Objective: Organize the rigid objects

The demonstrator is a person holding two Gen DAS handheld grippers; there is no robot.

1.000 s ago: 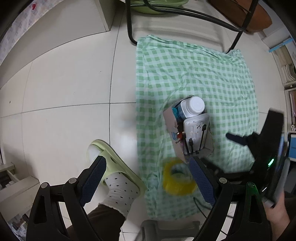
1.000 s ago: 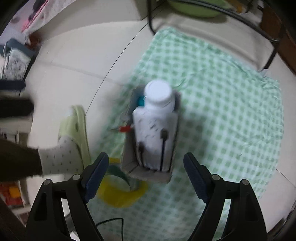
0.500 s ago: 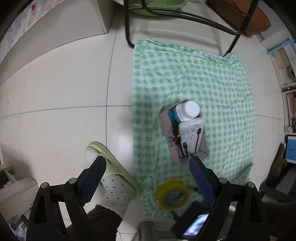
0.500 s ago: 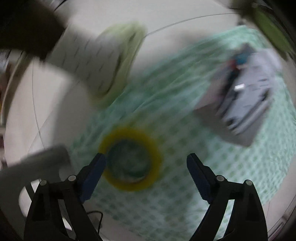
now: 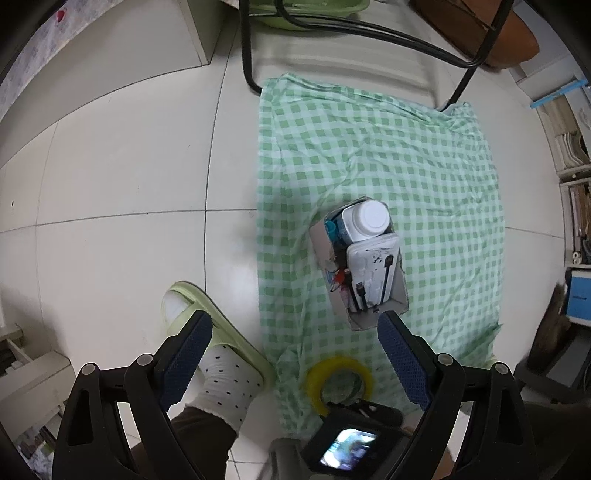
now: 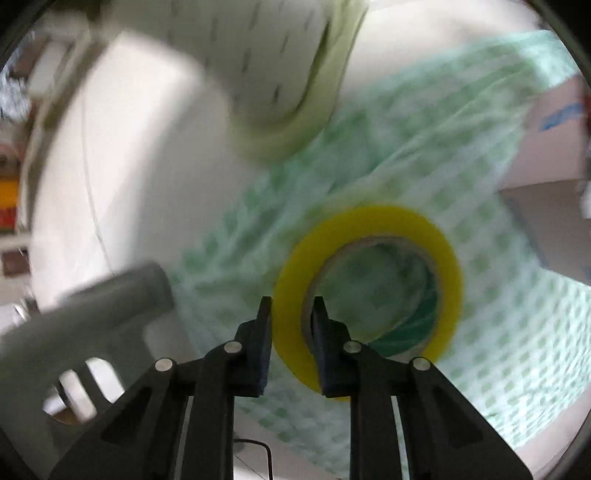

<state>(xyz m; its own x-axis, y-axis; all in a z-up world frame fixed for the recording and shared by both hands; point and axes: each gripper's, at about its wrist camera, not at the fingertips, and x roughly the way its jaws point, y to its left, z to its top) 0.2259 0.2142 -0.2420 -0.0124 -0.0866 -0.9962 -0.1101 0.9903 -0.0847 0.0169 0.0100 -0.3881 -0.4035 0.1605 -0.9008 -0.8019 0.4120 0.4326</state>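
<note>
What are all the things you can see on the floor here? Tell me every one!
checked cloth: one, green and white, spread on the tiled floor
cardboard box: one, brown, on the cloth's middle, packed full
bottle: one, white with a white cap, in the box's far end
white case: one, in the box, black cables lying on it
tape roll: one, yellow, flat on the cloth's near edge
chair legs: black metal, at the cloth's far end
basin: one, green, beyond the chair legs
slipper: one, pale green, on a dotted white sock
left hand-held gripper: open, empty, above the floor
right hand-held gripper: just closing, its fingers astride the tape roll's wall
</note>
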